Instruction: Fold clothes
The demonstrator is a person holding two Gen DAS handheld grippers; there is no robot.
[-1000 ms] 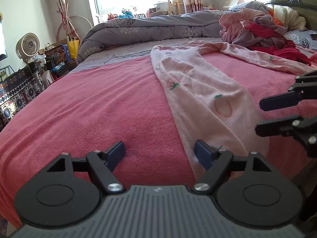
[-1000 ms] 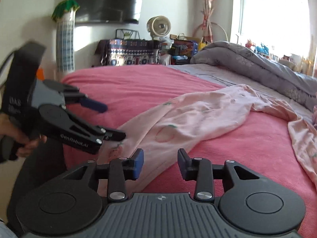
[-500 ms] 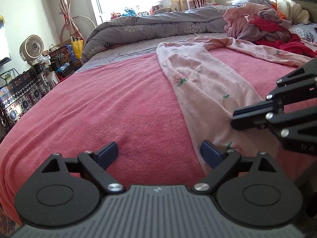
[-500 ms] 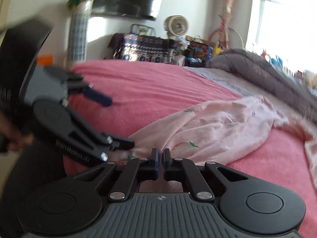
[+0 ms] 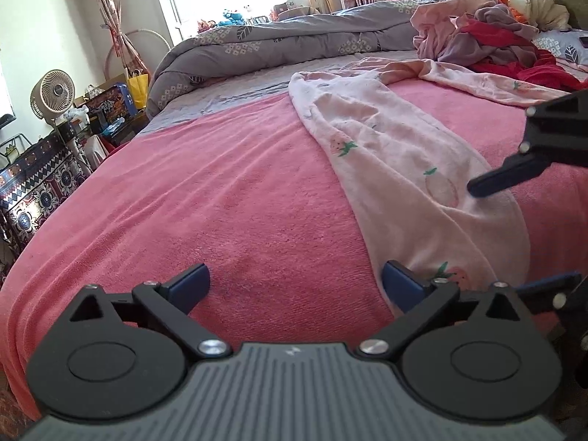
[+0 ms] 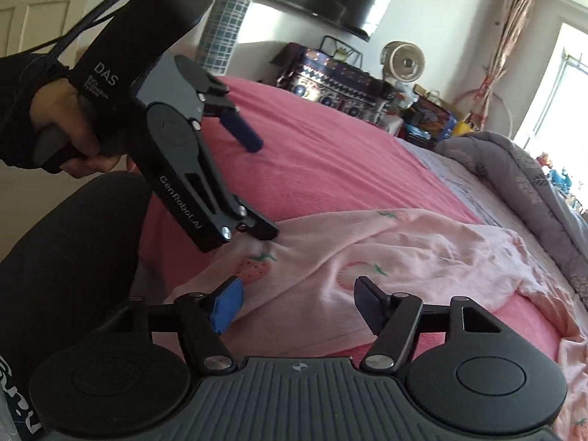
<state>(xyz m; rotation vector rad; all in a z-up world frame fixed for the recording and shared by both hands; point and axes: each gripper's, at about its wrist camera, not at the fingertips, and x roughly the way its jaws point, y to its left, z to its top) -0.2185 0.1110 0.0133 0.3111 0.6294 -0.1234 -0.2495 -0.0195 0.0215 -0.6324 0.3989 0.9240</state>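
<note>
Pink strawberry-print garment lies lengthwise on the red blanket, long axis running away toward the quilt. Left gripper opening, jaws wide, holding nothing. Right gripper opening, cloth beneath, ungripped.

Readable text appears only in the right wrist view, all of it on the left gripper held in the person's hand. The black housing above the handle carries "DAS" in pale capitals, with smaller lines beneath it that appear to read "Data Acquisition System", though the small print is not sharp. The lower black finger arm bears "GenRobot.AI" lengthwise. Nothing legible shows in the left wrist view.
</note>
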